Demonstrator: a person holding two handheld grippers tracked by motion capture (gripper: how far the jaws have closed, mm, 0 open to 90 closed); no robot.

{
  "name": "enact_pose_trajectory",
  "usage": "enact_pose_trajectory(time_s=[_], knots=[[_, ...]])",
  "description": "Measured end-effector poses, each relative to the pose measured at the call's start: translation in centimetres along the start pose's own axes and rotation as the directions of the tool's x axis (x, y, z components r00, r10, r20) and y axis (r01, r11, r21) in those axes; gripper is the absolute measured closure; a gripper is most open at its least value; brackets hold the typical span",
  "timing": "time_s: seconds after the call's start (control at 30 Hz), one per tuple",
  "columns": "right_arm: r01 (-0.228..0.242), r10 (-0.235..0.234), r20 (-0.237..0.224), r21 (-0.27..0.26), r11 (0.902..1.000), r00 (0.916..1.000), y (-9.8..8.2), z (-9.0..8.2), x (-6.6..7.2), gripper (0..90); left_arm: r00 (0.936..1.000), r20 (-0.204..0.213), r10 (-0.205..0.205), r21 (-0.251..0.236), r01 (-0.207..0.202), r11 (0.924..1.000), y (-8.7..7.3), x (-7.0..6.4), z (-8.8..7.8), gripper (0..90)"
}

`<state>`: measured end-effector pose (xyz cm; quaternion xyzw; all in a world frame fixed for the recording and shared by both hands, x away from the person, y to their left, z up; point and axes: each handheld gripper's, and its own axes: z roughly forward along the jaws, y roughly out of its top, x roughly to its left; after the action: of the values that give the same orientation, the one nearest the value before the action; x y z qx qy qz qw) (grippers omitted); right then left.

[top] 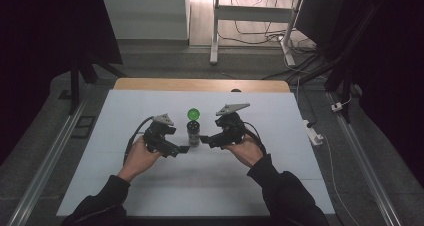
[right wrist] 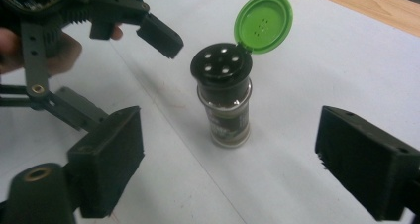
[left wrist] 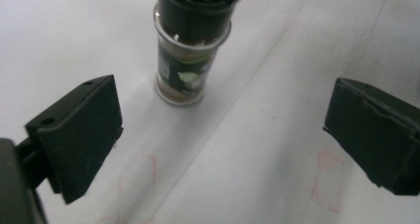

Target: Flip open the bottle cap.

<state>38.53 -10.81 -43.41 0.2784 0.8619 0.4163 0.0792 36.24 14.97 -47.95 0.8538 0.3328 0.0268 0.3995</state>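
Observation:
A small glass spice jar point(top: 193, 134) stands upright at the middle of the white table sheet point(top: 150, 186). Its green flip lid point(top: 193, 114) is hinged open, which bares the black shaker top point(right wrist: 221, 64) with several holes. My left gripper point(top: 179, 142) sits just left of the jar and is open; in the left gripper view point(left wrist: 223, 115) the jar point(left wrist: 190, 60) stands ahead of the jaws, not between them. My right gripper point(top: 206, 141) is just right of the jar, also open point(right wrist: 230, 135), with the jar point(right wrist: 228, 110) beyond its jaws. Neither gripper touches the jar.
The sheet covers a wooden table whose bare strip point(top: 200, 84) shows at the far edge. Faint red square marks point(left wrist: 138, 169) are drawn on the sheet. On the grey floor lie a white power strip point(top: 312, 133) and cables, with desk legs point(top: 215, 31) farther back.

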Motion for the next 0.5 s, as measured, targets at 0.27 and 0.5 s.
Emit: enact_pose_trajectory(time_s=[0.27, 0.5], knots=[[0.018, -0.018, -0.007, 0.004, 0.9998, 0.9998, -1.1, -0.7, 0.6, 4.7, 0.9998, 0.002, -0.020, -0.001, 0.020, 0.9998, -1.3, -0.7, -1.4, 0.0], [0.017, -0.016, -0.015, 0.001, 0.9999, 0.9997, -2.1, -1.8, 0.9, 0.5, 0.9993, 0.008, -0.036, -0.022, 0.036, 0.9991, -2.5, -1.5, -3.1, 0.0]])
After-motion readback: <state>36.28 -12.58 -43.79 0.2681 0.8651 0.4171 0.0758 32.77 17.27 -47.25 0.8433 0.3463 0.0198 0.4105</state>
